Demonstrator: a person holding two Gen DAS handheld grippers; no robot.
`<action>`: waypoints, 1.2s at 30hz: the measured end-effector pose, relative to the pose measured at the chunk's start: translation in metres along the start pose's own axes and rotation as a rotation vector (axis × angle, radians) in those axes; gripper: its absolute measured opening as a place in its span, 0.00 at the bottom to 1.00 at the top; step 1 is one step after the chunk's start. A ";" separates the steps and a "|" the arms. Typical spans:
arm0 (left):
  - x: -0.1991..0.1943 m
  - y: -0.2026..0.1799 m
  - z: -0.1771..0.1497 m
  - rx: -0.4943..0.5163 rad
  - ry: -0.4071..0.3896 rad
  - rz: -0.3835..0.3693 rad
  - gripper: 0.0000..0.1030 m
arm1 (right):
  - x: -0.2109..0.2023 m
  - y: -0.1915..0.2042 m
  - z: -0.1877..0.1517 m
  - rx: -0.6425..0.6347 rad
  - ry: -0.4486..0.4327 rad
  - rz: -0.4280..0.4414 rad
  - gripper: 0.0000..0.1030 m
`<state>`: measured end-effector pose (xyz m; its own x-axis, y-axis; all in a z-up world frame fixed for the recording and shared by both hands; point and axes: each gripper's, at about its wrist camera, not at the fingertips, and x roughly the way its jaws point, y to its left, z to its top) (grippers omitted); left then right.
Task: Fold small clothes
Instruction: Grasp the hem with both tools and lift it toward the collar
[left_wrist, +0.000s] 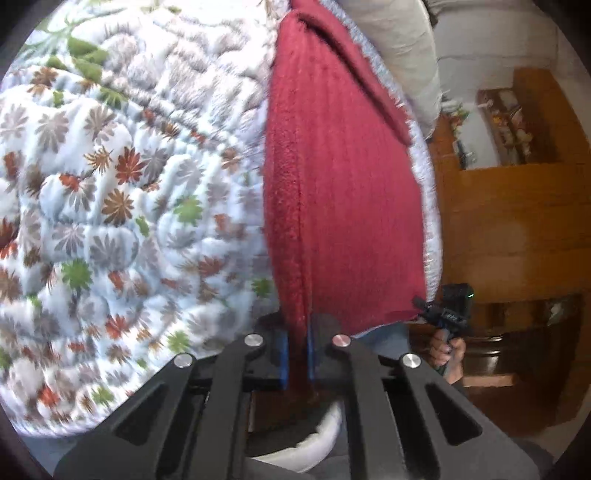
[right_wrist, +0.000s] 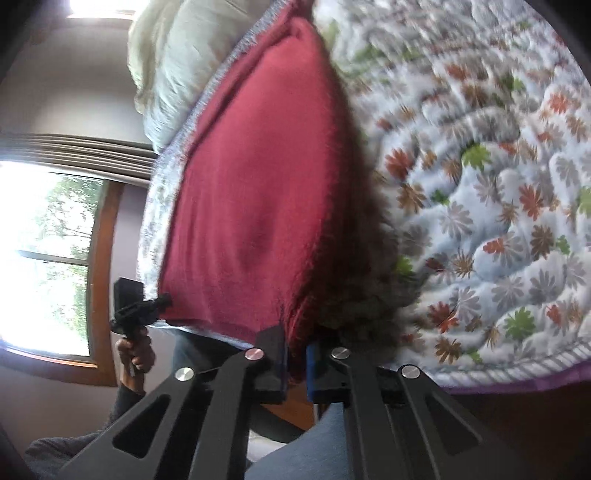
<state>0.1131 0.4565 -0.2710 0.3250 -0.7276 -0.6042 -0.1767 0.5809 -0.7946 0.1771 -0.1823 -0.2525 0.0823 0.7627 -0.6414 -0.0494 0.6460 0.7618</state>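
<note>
Red cloth (left_wrist: 332, 192) apparently between both claws

Floral quilt (left_wrist: 110, 206), pale pillow (right_wrist: 177, 62), wooden cabinet (left_wrist: 517, 221), bright window (right_wrist: 48, 258)

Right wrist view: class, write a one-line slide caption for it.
Right claw shut on a corner of the red cloth, held above a flowered quilt; the left claw grips the opposite corner.
</note>
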 end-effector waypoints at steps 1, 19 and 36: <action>-0.006 -0.003 -0.001 -0.007 -0.016 -0.030 0.04 | -0.005 0.003 0.001 -0.003 -0.008 0.014 0.06; -0.039 -0.088 0.049 -0.059 -0.185 -0.262 0.04 | -0.059 0.077 0.054 -0.068 -0.150 0.154 0.05; -0.015 -0.072 0.190 -0.251 -0.240 -0.160 0.04 | -0.040 0.078 0.201 -0.014 -0.231 0.052 0.05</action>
<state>0.2973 0.4944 -0.1935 0.5702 -0.6783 -0.4635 -0.3185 0.3376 -0.8858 0.3696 -0.1689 -0.1491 0.3051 0.7686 -0.5622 -0.0730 0.6075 0.7910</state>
